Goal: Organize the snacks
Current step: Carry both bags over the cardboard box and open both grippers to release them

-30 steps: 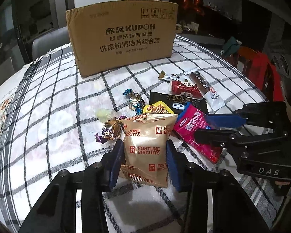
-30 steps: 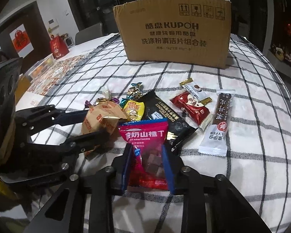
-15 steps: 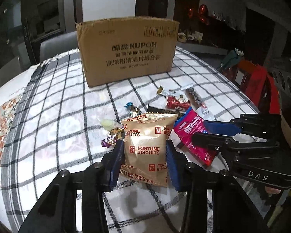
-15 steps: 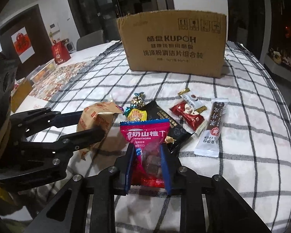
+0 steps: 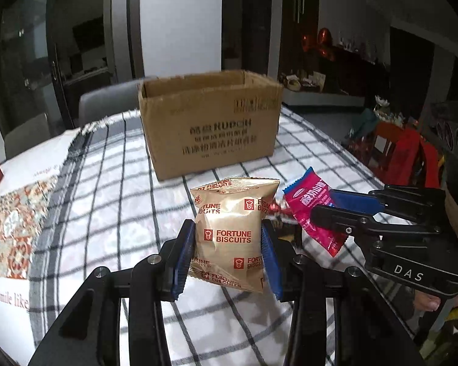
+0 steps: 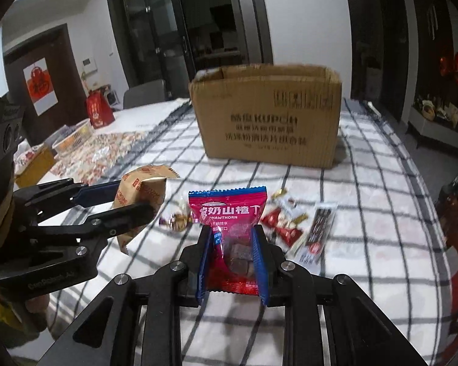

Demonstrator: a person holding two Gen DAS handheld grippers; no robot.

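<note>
Left gripper [image 5: 229, 253] clamping a tan biscuit packet [image 5: 233, 231] between its blue pads [image 5: 184, 253], holding it upright and clear of the checked tablecloth [image 5: 113, 189]. Packet bulging a little between the pads, its printed face turned toward the camera, its crimped top edge pointing toward the cardboard box [image 5: 209, 125].

Right gripper [image 6: 233, 262] pinching a pink hawthorn candy packet [image 6: 229, 213] by its lower half, fingers closed against both sides, dark cubes showing through the clear window between the pads [image 6: 258, 262]. Packet standing upright above the cloth, its top seam level with the far snacks.

Seen from the left camera, the right gripper reaching in from the right edge, the pink packet tilted in its grip just beside the biscuit packet, the two not clearly touching. Seen from the right camera, the left gripper coming in from the left, the biscuit packet turned edge-on.

Lying loose on the cloth beyond the pink packet: a few wrapped candies [image 6: 175, 221] to its left, small red sachets [image 6: 282, 224] to its right, and a long dark bar [image 6: 317, 228] further right, angled.

Box sitting open-topped at the far end of the table, well apart from both held packets, inside not visible. Red gift bag [image 6: 99, 109] resting at the far left of the table.
</note>
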